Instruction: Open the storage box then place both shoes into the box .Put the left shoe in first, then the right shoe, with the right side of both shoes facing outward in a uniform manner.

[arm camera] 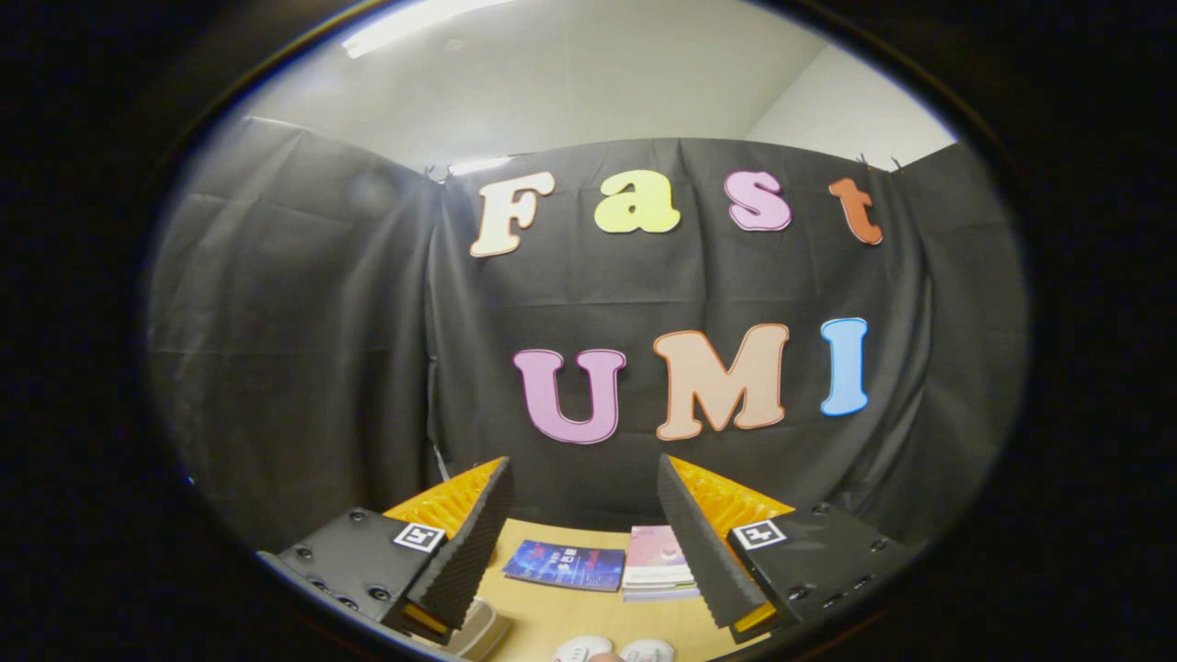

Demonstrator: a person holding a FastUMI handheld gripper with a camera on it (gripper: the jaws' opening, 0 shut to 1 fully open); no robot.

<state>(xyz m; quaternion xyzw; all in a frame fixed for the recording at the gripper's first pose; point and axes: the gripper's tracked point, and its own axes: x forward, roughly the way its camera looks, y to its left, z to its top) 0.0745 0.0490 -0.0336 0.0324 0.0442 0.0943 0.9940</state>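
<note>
shoes (611, 650): two white rounded toes peeking in at 6 o'clock, lying on the wooden table (570, 611), just below the gripper (585, 478), whose fingers are standing spread, gripping nothing.

**Materials and finishes**

The gripper (586, 542) stands with its jaws spread wide, gripping nothing. Their inner faces are matt black ribbed foam, rough-looking, backed by orange ridged plastic; the mounts are dull black plastic with dark screws. The tabletop (588, 618) is pale wood — smooth, faintly sheened. On it a blue booklet (565, 564) shows glossy paper, and a pink book stack (657, 563) has smooth paper covers. Behind hangs the booth wall (303, 331) — matt black cloth, creased.
</note>
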